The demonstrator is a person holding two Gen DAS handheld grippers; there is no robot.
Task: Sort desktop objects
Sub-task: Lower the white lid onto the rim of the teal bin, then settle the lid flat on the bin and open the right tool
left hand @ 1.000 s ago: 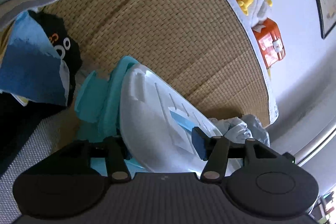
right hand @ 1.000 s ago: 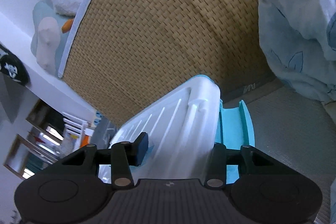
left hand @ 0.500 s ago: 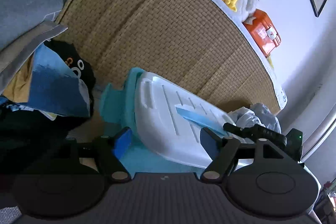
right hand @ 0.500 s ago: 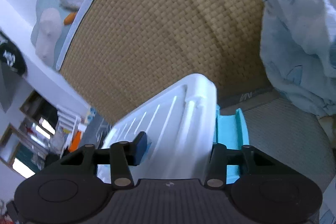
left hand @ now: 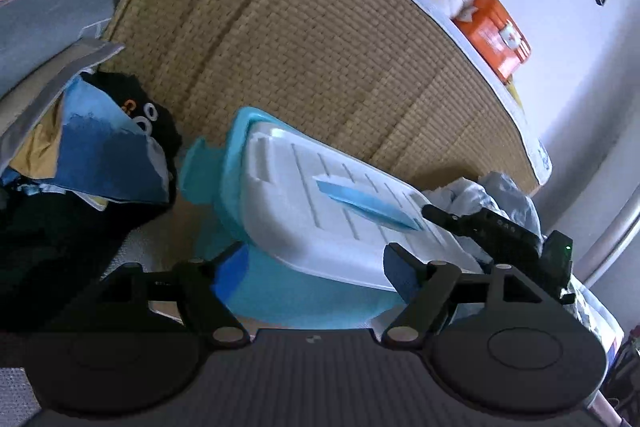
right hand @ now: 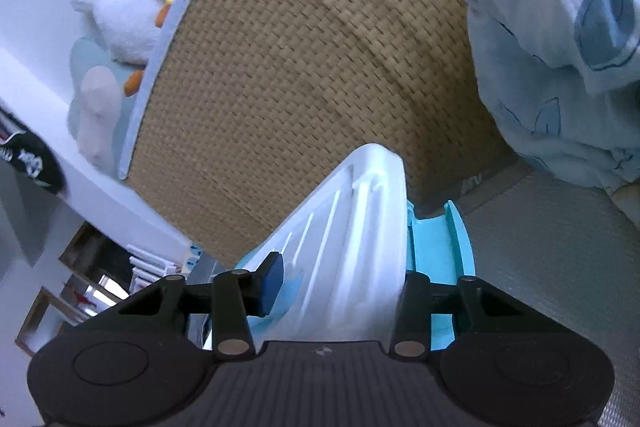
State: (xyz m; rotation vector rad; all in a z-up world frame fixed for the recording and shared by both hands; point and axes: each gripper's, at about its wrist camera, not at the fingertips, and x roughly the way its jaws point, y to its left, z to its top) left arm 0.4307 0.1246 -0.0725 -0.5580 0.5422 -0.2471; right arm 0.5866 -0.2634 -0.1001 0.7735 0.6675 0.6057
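A teal storage box [left hand: 224,183] with a white ribbed lid [left hand: 320,211] sits tilted on the grey surface, in front of a woven rattan wall. My left gripper [left hand: 316,267] is open, its fingers apart just short of the box's near end, touching nothing. My right gripper [right hand: 340,287] is shut on the white lid [right hand: 360,235] and the teal box edge [right hand: 440,247] at the other end; its body [left hand: 496,231] shows in the left wrist view at the lid's far right.
A pile of dark and blue clothes [left hand: 92,155] lies left of the box. A light blue patterned cloth [right hand: 560,47] lies to the right. Plush toys [right hand: 128,7] and an orange case [left hand: 496,39] sit on the ledge above the rattan wall [left hand: 320,47].
My left gripper has let go of the box, opened and drawn back from it. My right gripper still holds the lid end.
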